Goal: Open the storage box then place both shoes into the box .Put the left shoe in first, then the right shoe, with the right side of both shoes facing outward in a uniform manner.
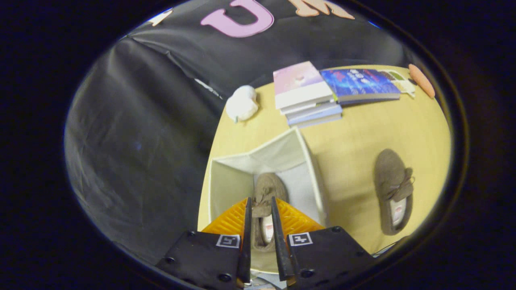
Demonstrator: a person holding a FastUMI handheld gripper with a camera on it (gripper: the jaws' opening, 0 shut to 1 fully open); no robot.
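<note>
Brown suede moccasin shoe point(264, 201) hangs pinched between your gripper point(261, 207) jaws over the open white fabric storage box point(225, 181); its twin point(393, 189) waits well right.

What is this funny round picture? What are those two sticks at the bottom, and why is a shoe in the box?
The camera rides on a hand-held gripper that a person carries, so you look along its two jaws. The jaws pinch a brown shoe from both sides, over the open white storage box. The other shoe waits on the yellow table. Farther back lie a stack of books, a white soft toy and an orange carrot-shaped thing.
</note>
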